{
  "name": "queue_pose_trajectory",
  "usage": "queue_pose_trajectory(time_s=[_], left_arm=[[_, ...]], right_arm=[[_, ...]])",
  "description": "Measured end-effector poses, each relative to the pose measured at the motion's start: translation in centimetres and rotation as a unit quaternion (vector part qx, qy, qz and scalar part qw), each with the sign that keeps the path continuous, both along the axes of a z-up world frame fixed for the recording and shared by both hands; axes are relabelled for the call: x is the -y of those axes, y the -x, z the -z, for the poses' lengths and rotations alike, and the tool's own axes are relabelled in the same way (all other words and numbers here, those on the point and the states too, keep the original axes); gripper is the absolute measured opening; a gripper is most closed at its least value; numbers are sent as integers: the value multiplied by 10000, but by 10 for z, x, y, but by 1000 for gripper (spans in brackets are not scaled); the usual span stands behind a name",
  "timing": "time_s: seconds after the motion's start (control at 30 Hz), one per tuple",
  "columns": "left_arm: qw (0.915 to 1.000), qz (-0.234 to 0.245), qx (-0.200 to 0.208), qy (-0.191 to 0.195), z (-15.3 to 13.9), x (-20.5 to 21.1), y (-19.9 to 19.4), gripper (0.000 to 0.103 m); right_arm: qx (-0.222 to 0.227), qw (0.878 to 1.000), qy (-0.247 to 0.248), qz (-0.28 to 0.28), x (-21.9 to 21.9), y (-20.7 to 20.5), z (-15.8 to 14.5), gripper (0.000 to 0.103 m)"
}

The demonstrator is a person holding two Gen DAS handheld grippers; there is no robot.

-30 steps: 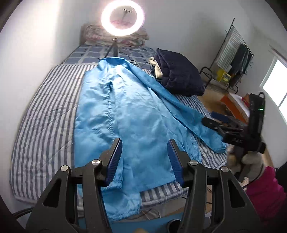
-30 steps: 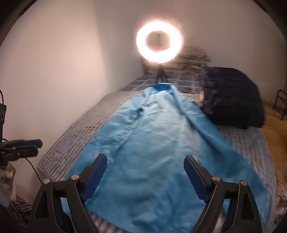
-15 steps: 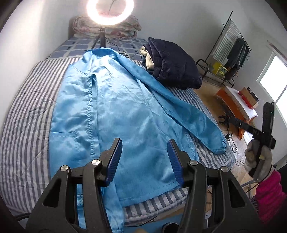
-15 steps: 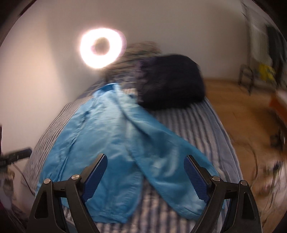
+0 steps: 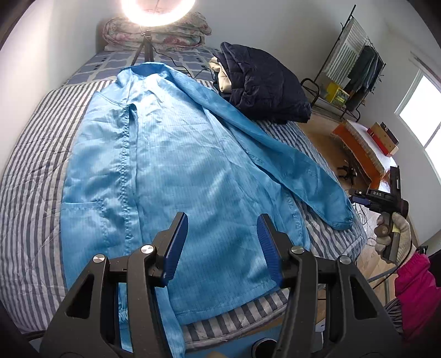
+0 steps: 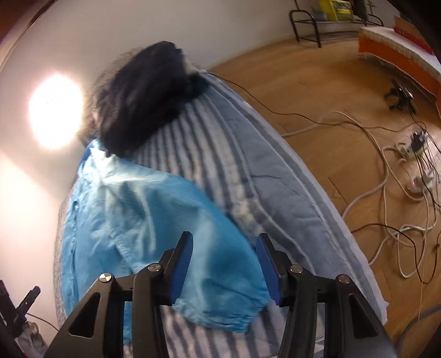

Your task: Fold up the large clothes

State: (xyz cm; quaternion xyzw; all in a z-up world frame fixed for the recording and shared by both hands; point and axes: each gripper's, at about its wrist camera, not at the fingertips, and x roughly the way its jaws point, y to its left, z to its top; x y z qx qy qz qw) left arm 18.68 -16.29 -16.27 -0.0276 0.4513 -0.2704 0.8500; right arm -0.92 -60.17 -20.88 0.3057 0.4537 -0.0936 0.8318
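Both tongs, left gripper and right gripper, are wide open, holding nothing; the slippery blue coat sleeve could slide off the bed edge

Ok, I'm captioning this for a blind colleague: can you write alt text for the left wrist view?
A large blue coat lies spread flat on a striped bed, one sleeve reaching toward the bed's edge. The open left tongs hover above its hem, holding nothing. A dark jacket and a ring light sit at the far end.
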Motion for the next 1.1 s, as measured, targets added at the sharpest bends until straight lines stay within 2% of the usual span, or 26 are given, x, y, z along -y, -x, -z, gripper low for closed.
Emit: queue_pose_trajectory(time_s=[0.13,0.23,0.27,0.3,0.33,0.37,0.4,0.53,0.7,0.77,0.9,1.03,1.1], left_arm=[[9999,88,-23,-76,5,5,1,53],[10000,72,-18,-65,5,4,2,53],[10000,54,-13,-55,5,4,2,53],[10000,31,-14,-32,5,4,2,53],[10000,10,-15,-17,4,2,2,53],[10000,-21,-13,1,4,0,2,53],[10000,-45,-12,11,4,-2,1,53],[9999,-109,7,52,-1,-11,0,53],[9997,-209,49,105,-4,-21,-2,53],[9996,-264,57,108,-5,-24,-3,53],[9991,-405,49,126,-5,-32,-6,53],[9985,-536,19,131,-4,-42,-8,53],[9981,-608,-14,129,-1,-47,-10,53]], right_arm=[[-198,9998,-77,-9,4,-2,12,51],[-217,9995,-73,-215,-7,-7,12,50],[-203,9992,-47,-327,-12,-10,11,41],[-215,9987,-4,-460,-17,-13,10,28],[-278,9980,76,-562,-23,-16,10,21],[-314,9975,160,-608,-28,-16,9,5],[-323,9970,259,-658,-33,-17,7,2],[-85,9955,534,-782,-50,-14,-14,0],[468,9872,941,-1200,-93,-8,-60,0],[741,9798,1006,-1559,-118,-7,-76,0],[966,9638,1070,-2241,-170,-5,-91,0],[1048,9450,984,-2938,-222,0,-89,0],[1033,9319,969,-3341,-250,2,-84,0]])
